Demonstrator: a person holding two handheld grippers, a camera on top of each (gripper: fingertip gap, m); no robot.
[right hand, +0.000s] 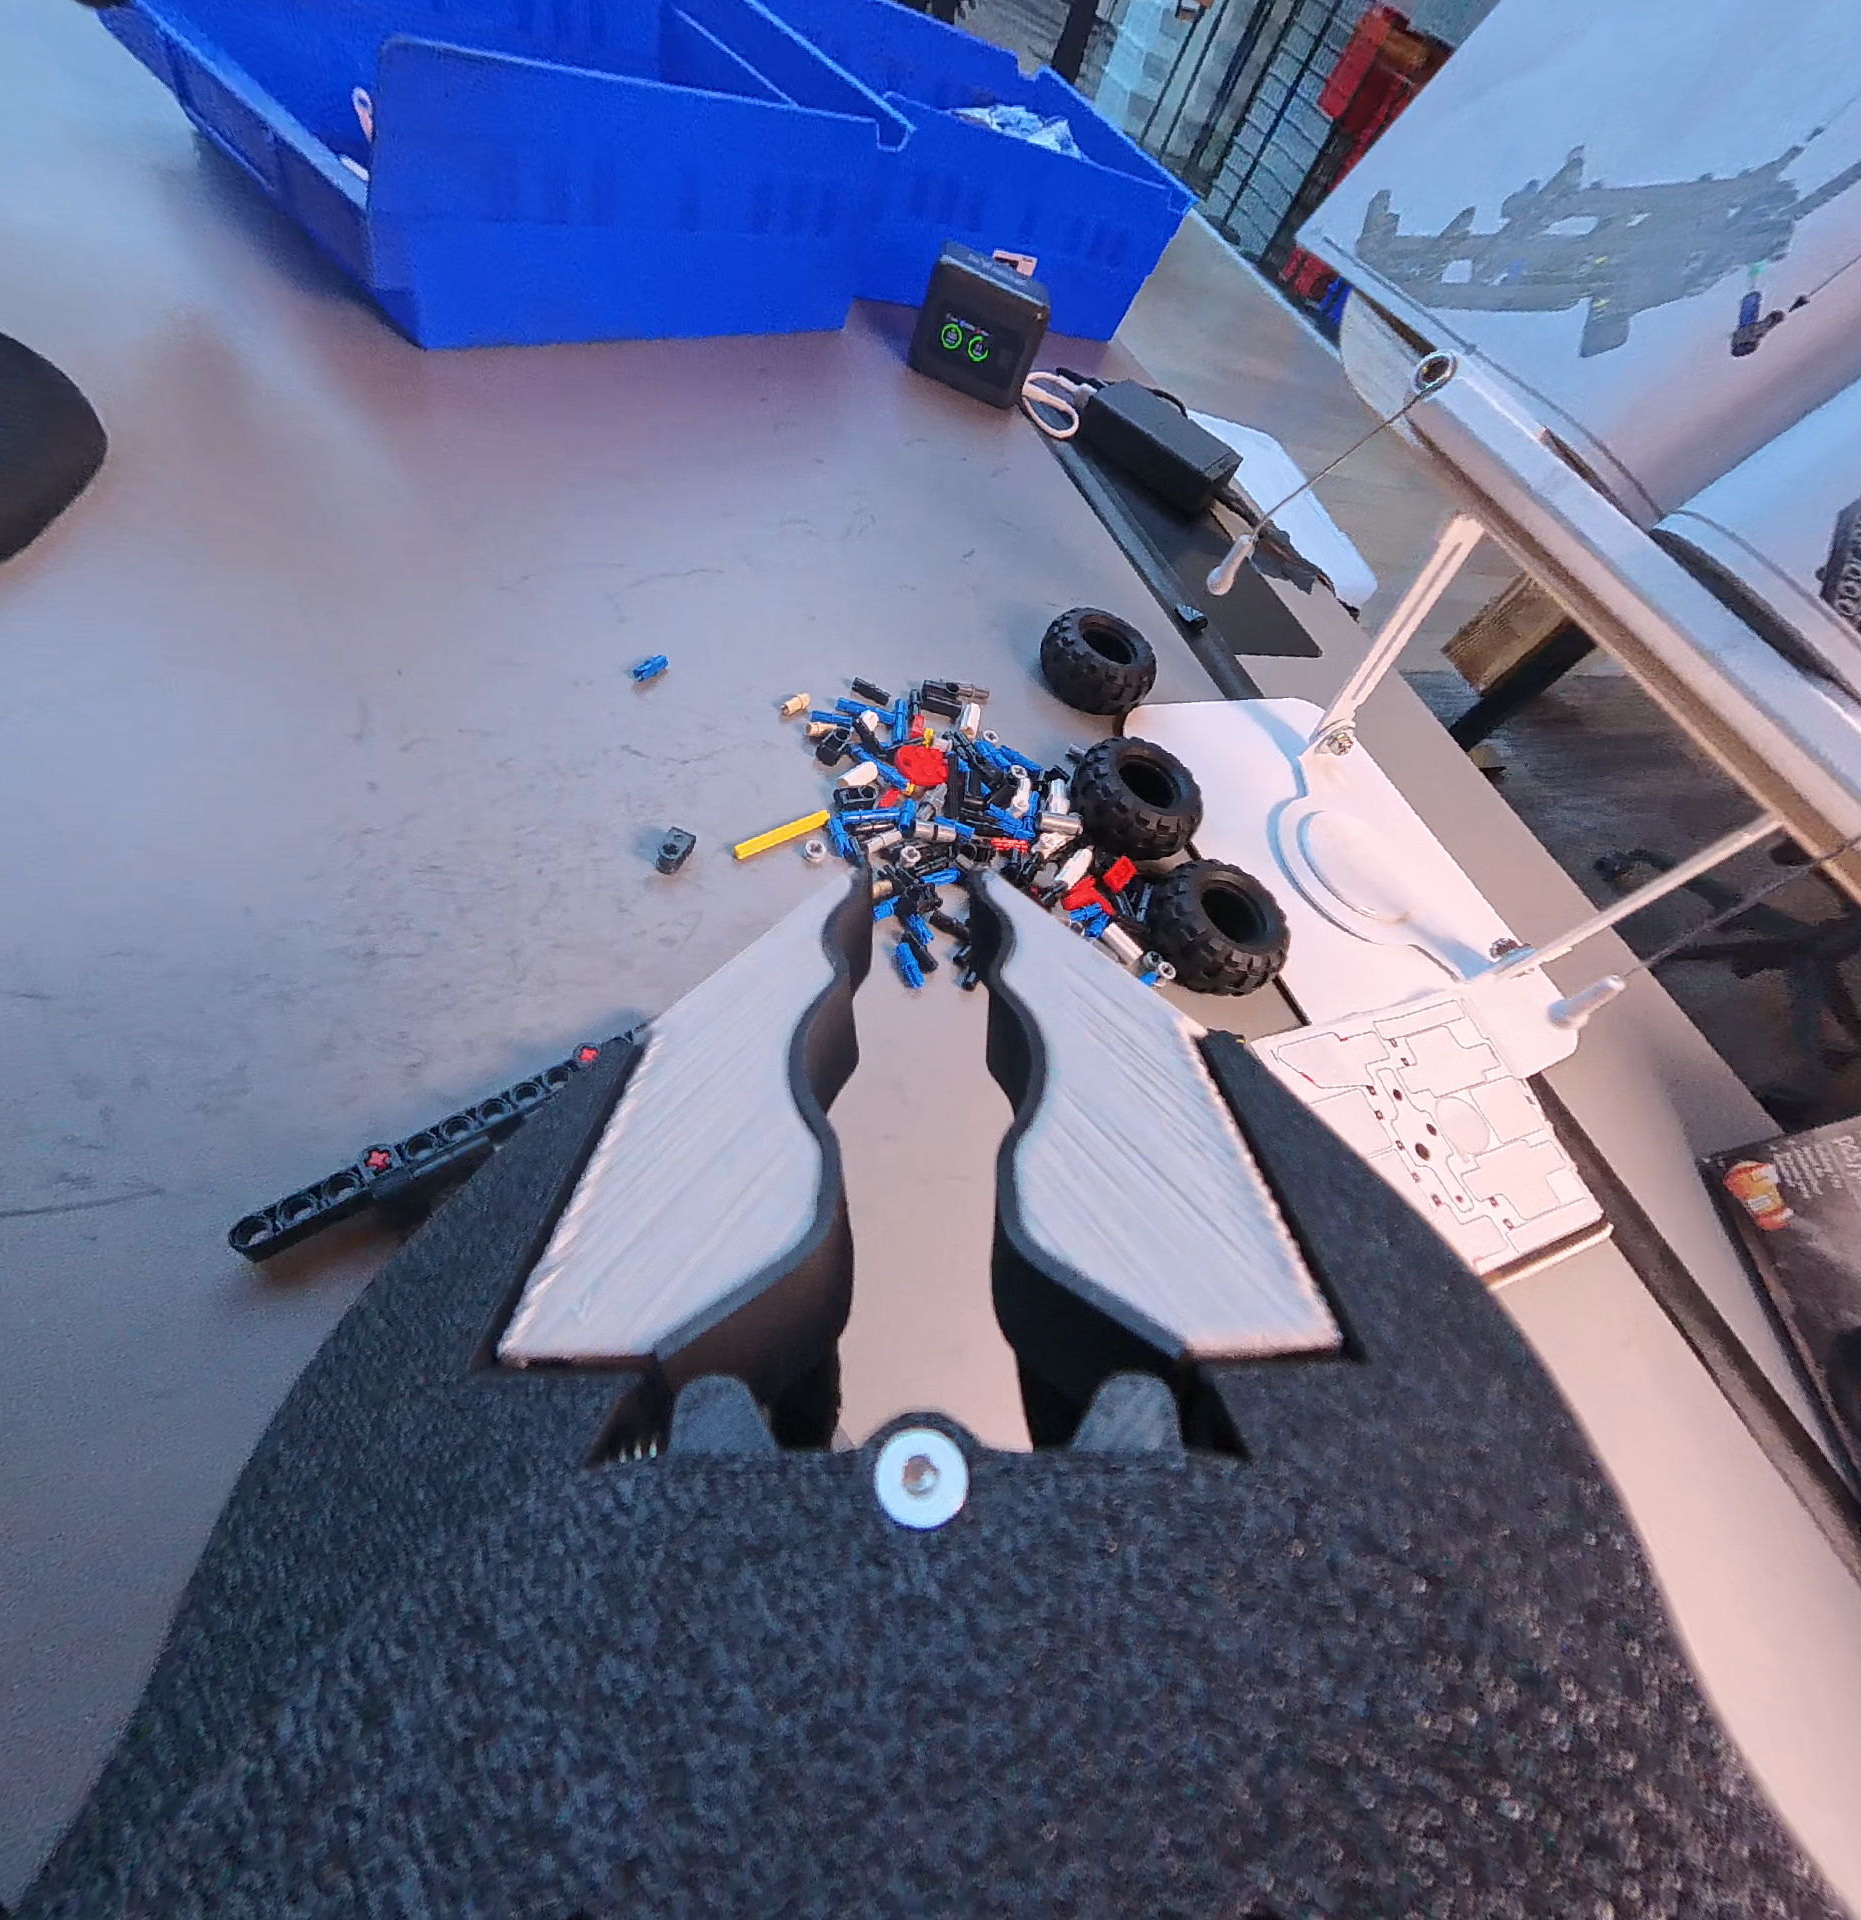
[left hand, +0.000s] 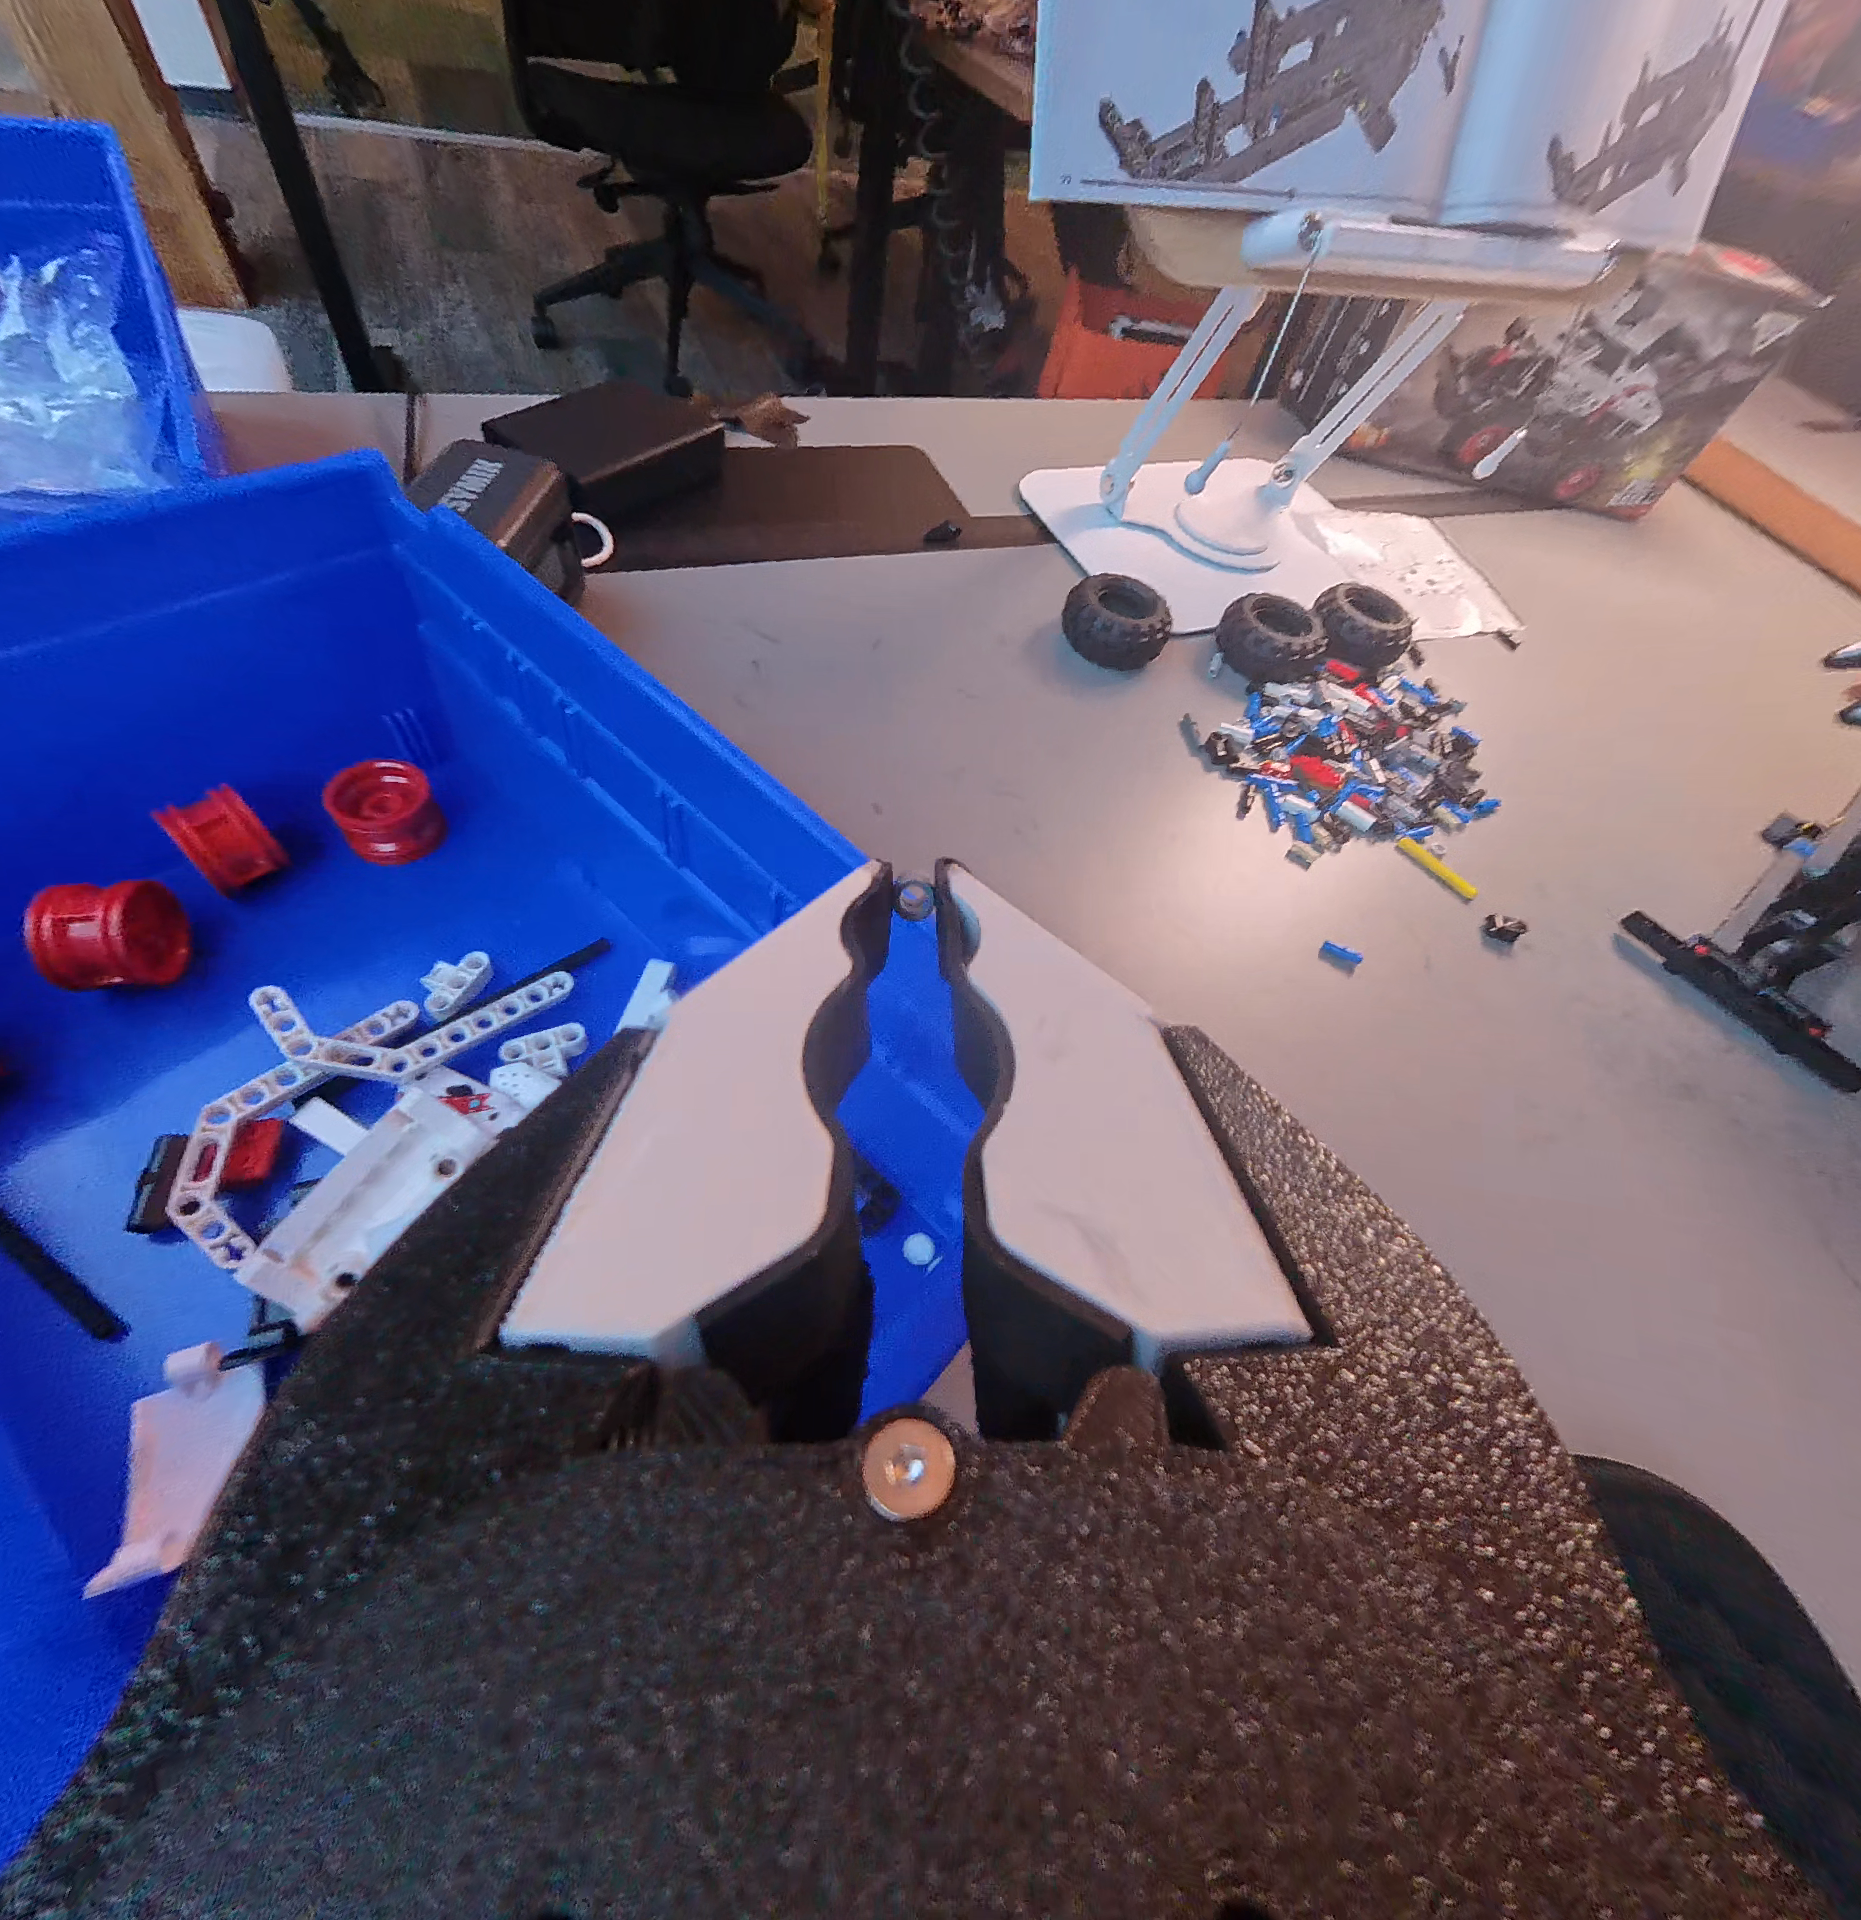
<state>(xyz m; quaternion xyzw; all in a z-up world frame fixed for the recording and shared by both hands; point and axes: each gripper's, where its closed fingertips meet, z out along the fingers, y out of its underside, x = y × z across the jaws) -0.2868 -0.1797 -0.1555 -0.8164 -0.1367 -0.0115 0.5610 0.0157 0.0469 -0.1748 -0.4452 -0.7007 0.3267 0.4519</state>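
Left wrist view: left gripper [left hand: 913,900] is held over the blue bin [left hand: 614,727] rim, a small grey ring piece [left hand: 913,898] pinched at its tips

Right wrist view: right gripper [right hand: 921,902] is held with fingers spread, nothing between them, just short of the pile of small parts [right hand: 967,821] beside three black tyres [right hand: 1134,795]

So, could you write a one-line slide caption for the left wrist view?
Left gripper pinching a small grey ring above the blue bin rim.

Right claw [right hand: 918,894], jaws apart and empty, over pile of small bricks [right hand: 957,831] beside three black tyres [right hand: 1134,795].
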